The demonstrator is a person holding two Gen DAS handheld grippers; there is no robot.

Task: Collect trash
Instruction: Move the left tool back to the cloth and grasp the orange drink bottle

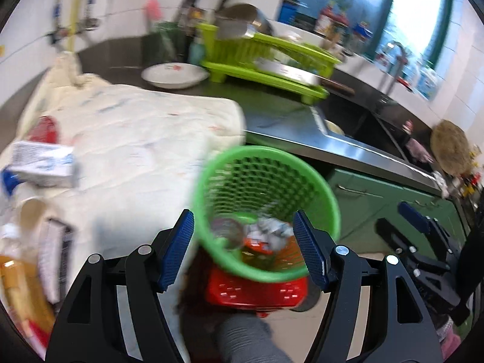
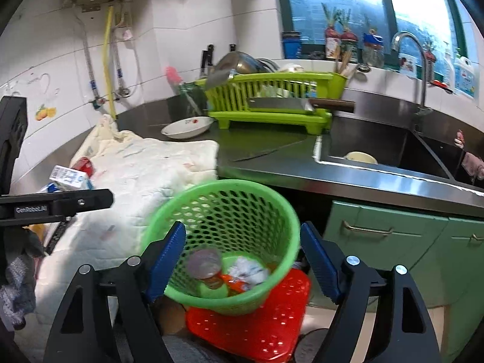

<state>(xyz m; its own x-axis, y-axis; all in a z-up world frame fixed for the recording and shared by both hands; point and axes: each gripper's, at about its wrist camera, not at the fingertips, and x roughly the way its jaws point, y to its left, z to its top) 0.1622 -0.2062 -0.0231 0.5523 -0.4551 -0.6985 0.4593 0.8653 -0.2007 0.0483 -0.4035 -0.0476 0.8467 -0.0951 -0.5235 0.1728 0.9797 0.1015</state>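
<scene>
Left to right: remaining trash, a white carton (image 2: 70, 178) and red can (image 2: 83, 164), lies on the quilted cloth (image 2: 145, 175). The green basket (image 2: 224, 242) sits on a red stool (image 2: 257, 326) below the counter edge, seemingly for easy drops. Left gripper (image 1: 243, 249) and right gripper (image 2: 242, 260) gape empty above it.
</scene>
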